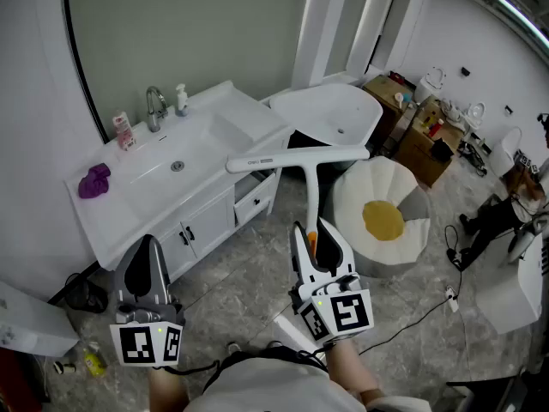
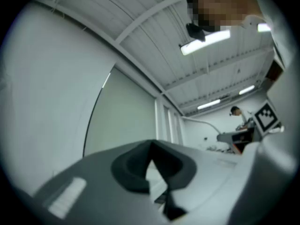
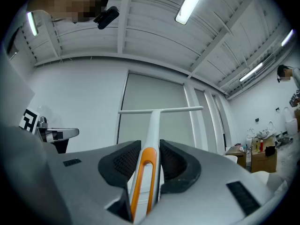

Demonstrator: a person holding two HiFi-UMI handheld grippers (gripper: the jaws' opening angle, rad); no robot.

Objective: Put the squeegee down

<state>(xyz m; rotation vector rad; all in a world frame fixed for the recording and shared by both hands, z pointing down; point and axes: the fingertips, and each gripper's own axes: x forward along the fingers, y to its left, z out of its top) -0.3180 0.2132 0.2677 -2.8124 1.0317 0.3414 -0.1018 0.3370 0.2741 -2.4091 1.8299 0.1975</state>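
A white vanity counter with a sunken basin [image 1: 225, 129] stood under a large dark-framed mirror [image 1: 189, 24], above a grey marbled tile floor [image 1: 249, 294]. The right gripper [image 1: 316, 235] [image 3: 150, 159] pinched the white plastic T-shaped squeegee [image 1: 310, 187] [image 3: 152, 130] by its handle, which carried an orange loop at the grip end. The slim shaft rose between the pads to a long straight crossbar blade, held in the air in front of the vanity. The left gripper [image 1: 147, 254] [image 2: 151, 159] held nothing, its jaws pressed together.

On the white worktop [image 1: 244, 110], a purple cloth [image 1: 93, 181] lies near the left end; a pink bottle [image 1: 123, 131], tap [image 1: 154, 108] and white bottle [image 1: 182, 99] line the back edge.
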